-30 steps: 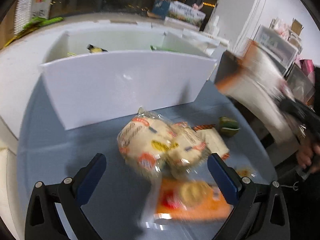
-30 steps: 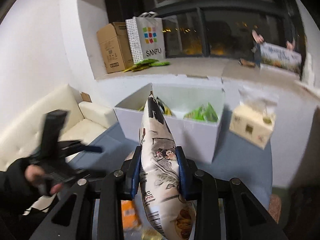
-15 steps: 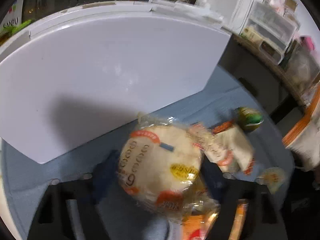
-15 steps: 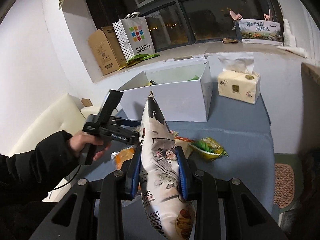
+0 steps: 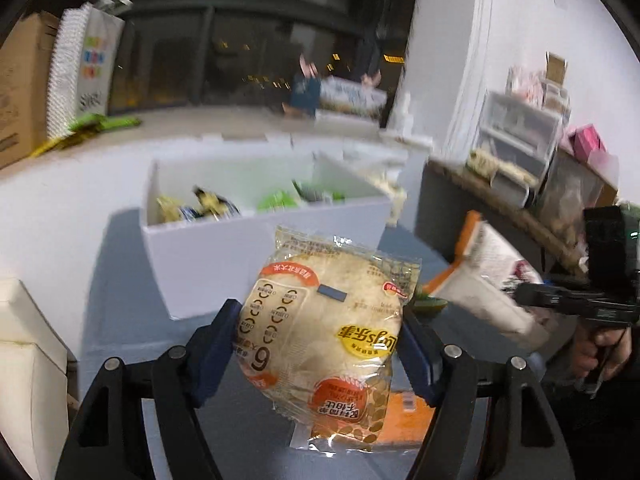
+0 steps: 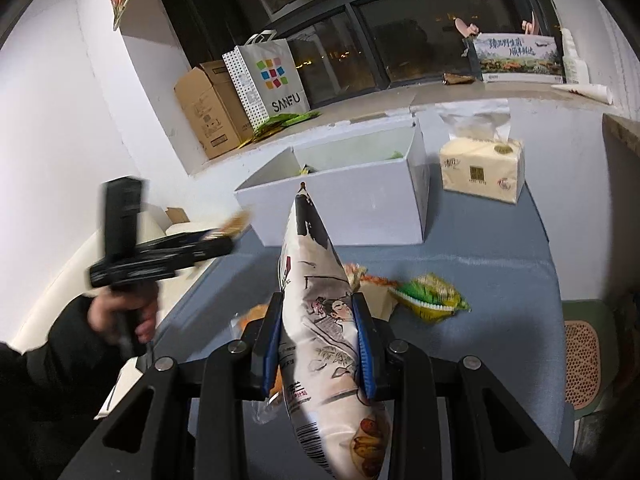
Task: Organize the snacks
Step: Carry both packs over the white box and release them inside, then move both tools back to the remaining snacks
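Rice cracker pack [image 5: 320, 344] clamped in left gripper [image 5: 316, 344]; illustrated snack bag [image 6: 320, 320] pinched in right gripper [image 6: 318, 340]

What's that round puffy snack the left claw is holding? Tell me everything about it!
The round snack pack is a clear crinkly plastic wrapper around a pale, flat, round cake. It has orange bands, a yellow label and a big 6, and the print looks upside down. The left claw squeezes its sides between two blue pads, holding it up in the air above the blue table, in front of the white box.
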### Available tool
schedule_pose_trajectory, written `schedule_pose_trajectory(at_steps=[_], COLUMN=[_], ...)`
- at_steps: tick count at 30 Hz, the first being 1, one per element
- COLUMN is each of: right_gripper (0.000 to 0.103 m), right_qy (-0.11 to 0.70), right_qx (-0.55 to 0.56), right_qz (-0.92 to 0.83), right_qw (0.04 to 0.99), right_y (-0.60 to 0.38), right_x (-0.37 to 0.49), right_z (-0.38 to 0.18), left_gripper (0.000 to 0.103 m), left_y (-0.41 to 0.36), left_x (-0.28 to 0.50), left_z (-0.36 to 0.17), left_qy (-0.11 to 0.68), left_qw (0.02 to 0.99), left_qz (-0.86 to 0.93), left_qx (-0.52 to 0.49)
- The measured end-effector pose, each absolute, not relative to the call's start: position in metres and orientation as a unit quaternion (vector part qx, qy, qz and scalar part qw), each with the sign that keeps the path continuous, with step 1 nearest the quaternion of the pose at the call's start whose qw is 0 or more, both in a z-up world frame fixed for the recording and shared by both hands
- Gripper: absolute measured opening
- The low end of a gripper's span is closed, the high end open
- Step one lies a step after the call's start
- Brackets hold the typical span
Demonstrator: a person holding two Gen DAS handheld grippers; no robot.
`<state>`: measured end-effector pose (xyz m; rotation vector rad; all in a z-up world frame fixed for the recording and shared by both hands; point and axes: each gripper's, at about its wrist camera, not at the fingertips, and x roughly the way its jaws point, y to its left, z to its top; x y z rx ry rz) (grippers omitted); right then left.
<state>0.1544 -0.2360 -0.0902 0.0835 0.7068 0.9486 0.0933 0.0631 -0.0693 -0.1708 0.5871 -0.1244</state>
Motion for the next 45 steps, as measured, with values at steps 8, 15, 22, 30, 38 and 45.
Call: schedule_pose_trajectory(at_steps=[8,15,22,30,38,45], right_gripper=[0.034,0.034,0.034,0.103,0.103,0.103], right_qy=[0.305,0.288,0.330,0.364,0.356,0.316], right_qx=[0.060,0.058,0.066,0.100,0.086,0.059], right_qz=[0.442,0.425,0.391,0.378,0.373,0.403], right_qw=[0.841,0.856,0.857,0.845,0.852,0.857], right_y=[-0.211,-0.154,-0.087,-0.056,-0.064,-0.086], right_x=[0.190,0.252,0.335,0.379,0.370,0.329], right_z=[-0.048,-0.006,0.002,-0.013,-0.006,0.009], left_gripper=[0.078,0.078,0.078,0.103,0.103,0.103], left_y=[0.102,0.135,0.146,0.151,0.156,0.124], left_x=[0.110,0.199,0.264,0.275,0.253,0.202], left_z=[-0.004,0.006,-0.008,-0.024,-0.019,0.002], left_qy=[0.234,0.260,0.291,0.322,0.314,0.288], left_qw=[0.965,0.956,0.946,0.938,0.941,0.955], left_qz=[-0.025,0.000,0.005,0.036,0.035,0.015], left_qx=[-0.115,-0.135,-0.144,-0.122,-0.123,-0.074])
